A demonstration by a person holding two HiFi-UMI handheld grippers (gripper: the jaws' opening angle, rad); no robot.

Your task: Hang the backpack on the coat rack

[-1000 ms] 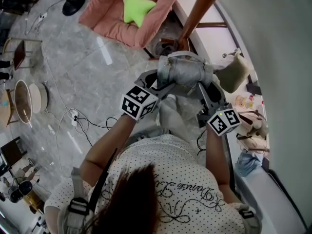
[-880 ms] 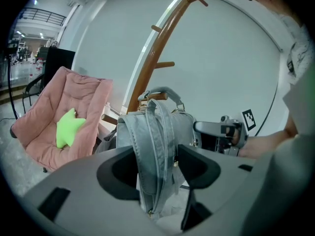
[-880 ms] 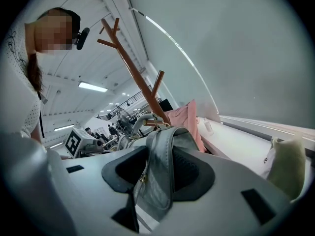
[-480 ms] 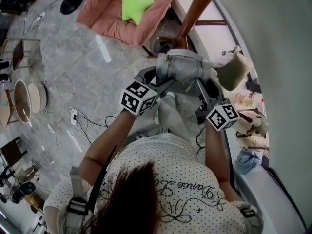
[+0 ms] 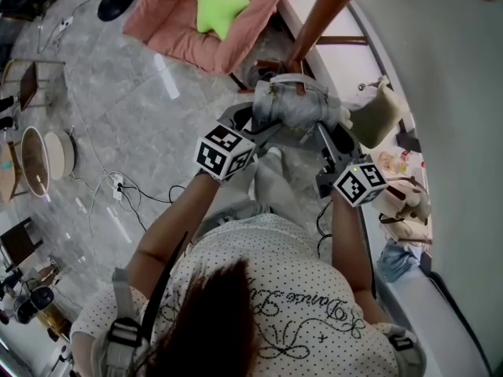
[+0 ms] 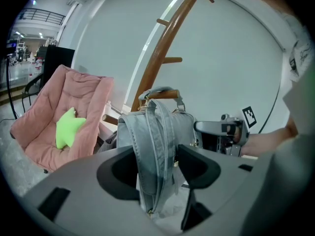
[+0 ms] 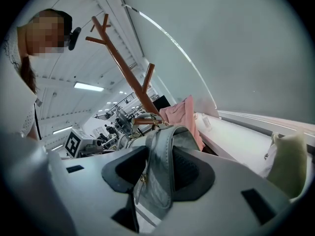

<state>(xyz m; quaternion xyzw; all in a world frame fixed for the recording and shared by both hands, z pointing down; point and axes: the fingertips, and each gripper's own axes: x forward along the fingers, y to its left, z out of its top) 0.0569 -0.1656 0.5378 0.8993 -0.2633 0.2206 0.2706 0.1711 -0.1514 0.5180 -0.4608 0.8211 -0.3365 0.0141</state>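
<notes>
Beside the white wall, right in front of the person, the grey backpack (image 5: 292, 107) hangs off the floor between the two grippers, just short of the leaning wooden pole of the coat rack (image 6: 165, 43). The left gripper (image 6: 156, 168) is clamped on the shoulder straps, which run up between its jaws. The right gripper (image 7: 158, 173) is closed on a grey strap or edge at the bag's other side, its jaws kept partway apart by the thick fabric. The brown top handle (image 6: 160, 93) stands at the bag's crown, close to the pole and below a short peg (image 6: 171, 60).

To my eye the lift is the step in hand. Doing it well means raising both grippers together so the bag stays upright. The handle loop then goes above a peg tip, over it and down until the peg takes the weight, before either grip loosens. Tilting one side would likely let the handle flop flat.

From the head view the rack's upper part is cut off at the top edge and its foot is hidden behind the bag. I cannot tell how wide the handle loop gapes, nor exactly which part the right jaws pinch. A pink chair (image 5: 173, 26) with a green star cushion (image 5: 222, 8) sits well apart.
</notes>
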